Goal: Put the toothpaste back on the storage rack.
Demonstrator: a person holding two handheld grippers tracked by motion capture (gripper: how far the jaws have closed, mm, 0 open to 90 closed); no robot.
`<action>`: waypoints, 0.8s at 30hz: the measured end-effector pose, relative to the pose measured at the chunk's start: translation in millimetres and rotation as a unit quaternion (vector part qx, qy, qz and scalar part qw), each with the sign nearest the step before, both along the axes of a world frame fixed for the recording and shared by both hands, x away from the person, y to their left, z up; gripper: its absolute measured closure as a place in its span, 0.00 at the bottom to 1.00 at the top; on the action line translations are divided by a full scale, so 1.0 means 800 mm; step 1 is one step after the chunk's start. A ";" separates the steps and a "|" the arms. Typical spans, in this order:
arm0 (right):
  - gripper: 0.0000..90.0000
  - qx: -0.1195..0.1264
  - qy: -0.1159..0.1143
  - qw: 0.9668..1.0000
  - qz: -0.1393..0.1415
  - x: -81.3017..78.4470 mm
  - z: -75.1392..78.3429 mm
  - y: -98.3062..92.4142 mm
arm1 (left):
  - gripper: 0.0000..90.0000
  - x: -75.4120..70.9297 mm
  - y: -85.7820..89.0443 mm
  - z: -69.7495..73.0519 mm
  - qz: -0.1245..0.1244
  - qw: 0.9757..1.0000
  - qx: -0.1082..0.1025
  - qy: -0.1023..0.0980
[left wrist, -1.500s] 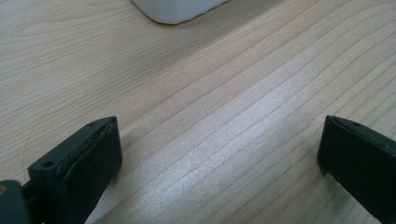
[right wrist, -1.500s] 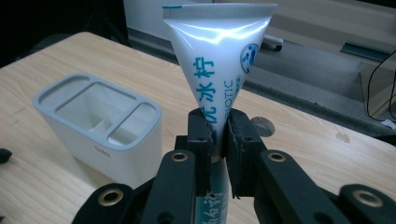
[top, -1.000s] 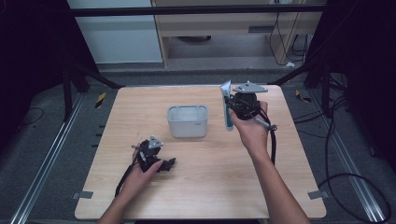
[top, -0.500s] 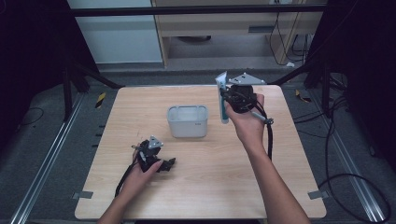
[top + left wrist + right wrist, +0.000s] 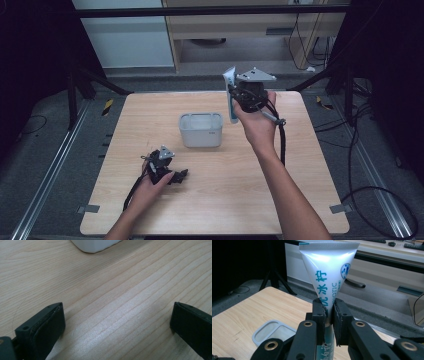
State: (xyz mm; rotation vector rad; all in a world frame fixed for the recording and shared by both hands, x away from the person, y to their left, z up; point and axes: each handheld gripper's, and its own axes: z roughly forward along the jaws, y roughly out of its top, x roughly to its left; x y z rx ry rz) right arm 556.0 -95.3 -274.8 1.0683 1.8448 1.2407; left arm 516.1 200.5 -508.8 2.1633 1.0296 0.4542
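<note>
The right hand-held gripper, pinching an upright tube, has carried it leftward to just beside the grey bin, apparently for lowering inside, while the left hand-held gripper rests spread on the worktop.

a white tube carries teal chinese characters "冰柠" running down its side, with the latin letters "otic" beside them, partly hidden.

Around you: a light wooden table on grey carpeted floor, a wooden desk beyond, cables trailing right.
</note>
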 end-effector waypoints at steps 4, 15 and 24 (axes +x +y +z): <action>0.90 0.000 -0.007 1.000 0.002 0.002 0.008 0.006 | 0.00 0.000 0.000 0.000 0.000 1.000 0.000 0.000; 0.90 -0.003 -0.018 1.000 0.010 0.012 0.017 0.031 | 0.00 0.000 0.000 0.000 0.000 1.000 0.000 0.000; 0.90 0.003 -0.020 1.000 0.016 0.018 0.020 0.041 | 0.00 0.000 0.000 0.000 0.000 1.000 0.001 0.000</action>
